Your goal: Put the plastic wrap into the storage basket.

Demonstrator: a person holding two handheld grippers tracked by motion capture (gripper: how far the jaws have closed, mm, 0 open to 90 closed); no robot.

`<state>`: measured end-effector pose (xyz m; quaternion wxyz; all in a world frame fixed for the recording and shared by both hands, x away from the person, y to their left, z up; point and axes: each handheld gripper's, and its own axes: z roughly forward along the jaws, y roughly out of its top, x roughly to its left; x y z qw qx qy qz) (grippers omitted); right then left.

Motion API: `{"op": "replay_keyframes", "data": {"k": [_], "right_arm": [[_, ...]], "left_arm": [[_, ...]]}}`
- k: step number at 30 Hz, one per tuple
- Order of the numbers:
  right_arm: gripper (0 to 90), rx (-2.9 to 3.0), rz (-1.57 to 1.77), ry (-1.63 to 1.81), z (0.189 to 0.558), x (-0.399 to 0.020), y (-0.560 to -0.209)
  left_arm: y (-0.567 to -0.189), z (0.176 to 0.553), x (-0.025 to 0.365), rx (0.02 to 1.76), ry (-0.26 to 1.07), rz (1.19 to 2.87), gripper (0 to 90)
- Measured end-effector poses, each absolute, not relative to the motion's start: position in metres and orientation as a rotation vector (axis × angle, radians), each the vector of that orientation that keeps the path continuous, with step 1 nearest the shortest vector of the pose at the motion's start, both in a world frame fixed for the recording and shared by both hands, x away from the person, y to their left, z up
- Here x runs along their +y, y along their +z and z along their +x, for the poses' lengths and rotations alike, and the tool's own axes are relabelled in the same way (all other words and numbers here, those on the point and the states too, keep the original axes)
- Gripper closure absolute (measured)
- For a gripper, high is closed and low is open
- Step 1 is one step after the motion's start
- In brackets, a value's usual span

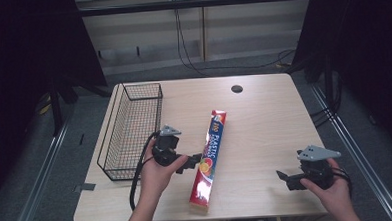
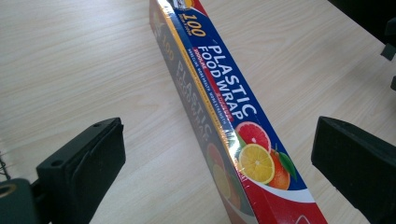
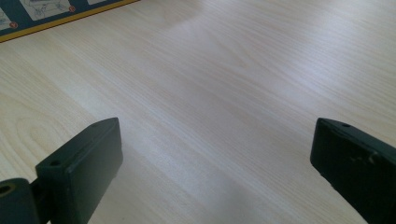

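The plastic food wrap box (image 1: 209, 159) lies flat on the table (image 1: 264, 122), reaching from its middle toward the near edge. The left gripper (image 1: 195, 160) has its jaws spread wide on both sides of the box, not pressing it. The right gripper (image 1: 283, 178) rests near the near right corner, released, with bare wood between its jaws. A wire basket (image 1: 130, 131) stands along the left edge.

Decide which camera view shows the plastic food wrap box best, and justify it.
The left gripper view: the plastic food wrap box lies close, lettering readable. The high view shows it whole but small; the right gripper view catches just an edge.
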<state>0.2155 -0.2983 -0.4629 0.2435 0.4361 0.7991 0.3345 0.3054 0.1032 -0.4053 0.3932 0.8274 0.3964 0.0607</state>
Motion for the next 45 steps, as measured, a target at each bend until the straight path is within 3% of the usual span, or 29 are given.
{"op": "replay_keyframes", "data": {"k": [16, 26, 45], "right_arm": [[2.1, 2.168, 1.200, 0.932, 0.217, -0.300, -0.460], [2.1, 2.154, 1.214, 0.944, 0.217, -0.304, -0.461], [2.4, 2.159, 1.217, 0.945, 0.218, -0.303, -0.461]], "left_arm": [[-0.413, 0.308, 0.080, 0.988, 0.111, 2.089, 0.2], [-0.419, 0.314, 0.063, 1.015, 0.091, 2.087, 3.1], [-0.439, 0.330, 0.035, 1.082, 0.080, 2.196, 5.0]]}}
